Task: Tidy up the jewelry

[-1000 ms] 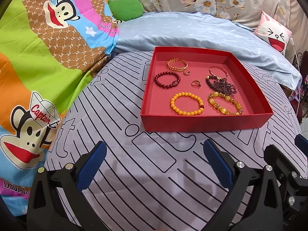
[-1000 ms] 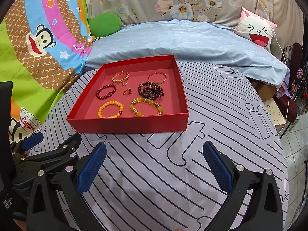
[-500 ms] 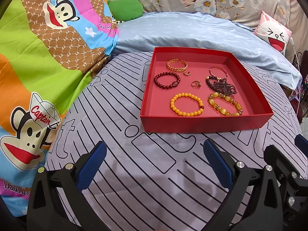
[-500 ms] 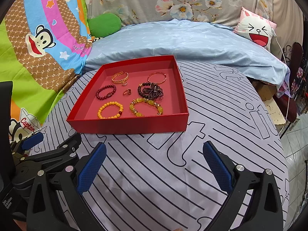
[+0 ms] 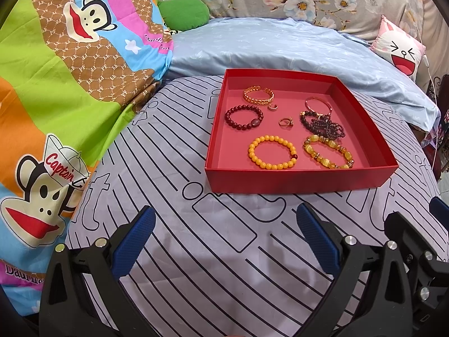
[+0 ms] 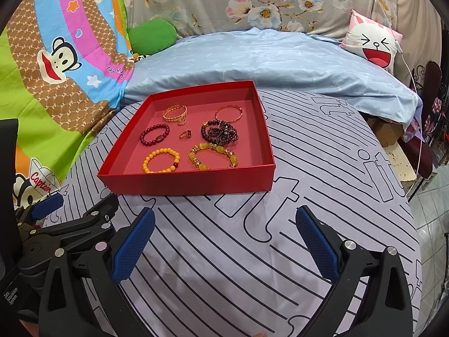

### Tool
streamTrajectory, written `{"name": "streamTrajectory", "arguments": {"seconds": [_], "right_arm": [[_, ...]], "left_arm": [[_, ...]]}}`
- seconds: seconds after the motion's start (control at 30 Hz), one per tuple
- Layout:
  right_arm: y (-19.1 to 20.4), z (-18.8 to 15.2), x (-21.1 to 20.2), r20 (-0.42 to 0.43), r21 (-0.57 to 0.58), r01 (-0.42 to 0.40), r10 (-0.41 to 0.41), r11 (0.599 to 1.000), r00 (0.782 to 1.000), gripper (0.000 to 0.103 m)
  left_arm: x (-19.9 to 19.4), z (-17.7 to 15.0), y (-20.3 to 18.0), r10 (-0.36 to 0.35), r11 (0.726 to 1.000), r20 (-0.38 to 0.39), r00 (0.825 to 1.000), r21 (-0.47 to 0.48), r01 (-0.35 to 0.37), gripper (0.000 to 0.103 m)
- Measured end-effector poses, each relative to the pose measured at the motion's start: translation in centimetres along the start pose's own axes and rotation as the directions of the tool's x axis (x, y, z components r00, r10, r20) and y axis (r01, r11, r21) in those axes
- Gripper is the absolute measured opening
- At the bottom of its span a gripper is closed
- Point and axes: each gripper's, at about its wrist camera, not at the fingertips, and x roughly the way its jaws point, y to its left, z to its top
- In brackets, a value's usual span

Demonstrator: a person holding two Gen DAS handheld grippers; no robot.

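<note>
A shallow red tray (image 5: 297, 179) (image 6: 190, 181) lies on the striped cloth and holds several pieces. Inside are a yellow bead bracelet (image 5: 272, 152) (image 6: 161, 160), an amber bead bracelet (image 5: 328, 151) (image 6: 213, 156), a dark red bead bracelet (image 5: 244, 118) (image 6: 155, 134), a tangle of dark purple beads (image 5: 322, 125) (image 6: 220, 132), a gold chain cuff (image 5: 258, 95) (image 6: 175, 113), a thin gold bangle (image 5: 318, 104) (image 6: 229, 113) and two small rings (image 5: 286, 122) (image 6: 185, 134). My left gripper (image 5: 224, 236) and right gripper (image 6: 224, 236) both stand open and empty, short of the tray's near wall.
A light blue duvet (image 5: 280, 47) lies behind the tray, with a green cushion (image 5: 183, 12) and a pink-and-white cartoon pillow (image 5: 398, 47). A bright monkey-print blanket (image 5: 56, 84) covers the left. On the right the cloth-covered table ends above a tiled floor (image 6: 432, 196).
</note>
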Motion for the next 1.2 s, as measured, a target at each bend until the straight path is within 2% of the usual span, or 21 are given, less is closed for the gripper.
{"name": "streamTrajectory", "arguments": {"seconds": [0.37, 0.57, 0.77, 1.2], "right_arm": [[-0.22, 0.28, -0.01, -0.002, 0.003, 0.002, -0.002, 1.000, 1.000, 0.097], [-0.37, 0.29, 0.03, 0.000, 0.005, 0.000, 0.000, 1.000, 1.000, 0.097], [-0.42, 0.26, 0.05, 0.000, 0.010, -0.003, 0.003, 1.000, 1.000, 0.097], [-0.12, 0.24, 0.07, 0.001, 0.004, -0.004, 0.004, 1.000, 1.000, 0.097]], "left_arm": [[-0.07, -0.01, -0.35, -0.001, 1.000, -0.007, 1.000, 0.020, 0.001, 0.096], [0.41, -0.12, -0.28, -0.064, 0.998, -0.037, 0.997, 0.007, 0.064, 0.096], [0.67, -0.12, -0.10, -0.094, 0.996, -0.055, 0.994, -0.006, 0.094, 0.096], [0.26, 0.00, -0.30, -0.012, 1.000, -0.022, 1.000, 0.022, 0.012, 0.096]]}}
